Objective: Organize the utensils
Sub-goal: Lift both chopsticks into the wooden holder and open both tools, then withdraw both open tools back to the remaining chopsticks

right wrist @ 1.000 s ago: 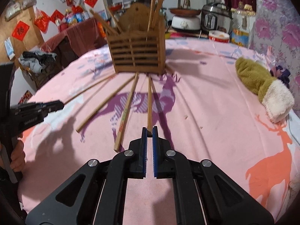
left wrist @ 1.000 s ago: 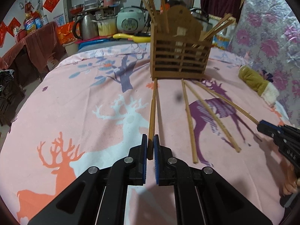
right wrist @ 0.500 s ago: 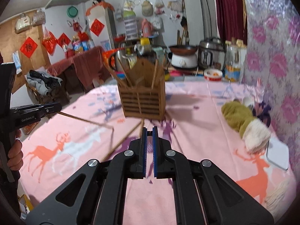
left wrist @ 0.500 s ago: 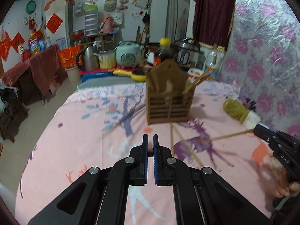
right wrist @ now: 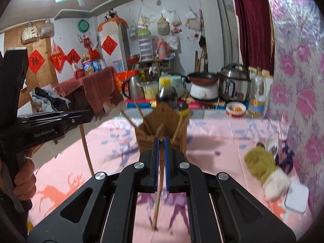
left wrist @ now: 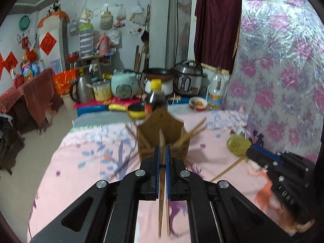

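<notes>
A wooden slatted utensil holder point(left wrist: 163, 135) stands on the pink deer-print table with several chopsticks in it; it also shows in the right wrist view point(right wrist: 162, 129). My left gripper point(left wrist: 162, 151) is shut on a wooden chopstick point(left wrist: 161, 202) that hangs down, raised above the table. From the right wrist view the same gripper point(right wrist: 79, 117) holds that chopstick point(right wrist: 86, 149). My right gripper point(right wrist: 161, 143) is shut on another chopstick point(right wrist: 157, 206) hanging down; from the left wrist view this gripper point(left wrist: 253, 151) holds it point(left wrist: 228, 170) slanting down.
A green and white cloth toy point(right wrist: 265, 170) and a white box point(right wrist: 296, 198) lie at the table's right. Behind the table stand a soy sauce bottle point(left wrist: 155, 99), a kettle, rice cookers, a pan and an oil bottle. The flowered wall point(left wrist: 283, 70) is on the right.
Both grippers have lifted their chopsticks off the table and risen high. The chopsticks now hang down and the holder looks farther away.
</notes>
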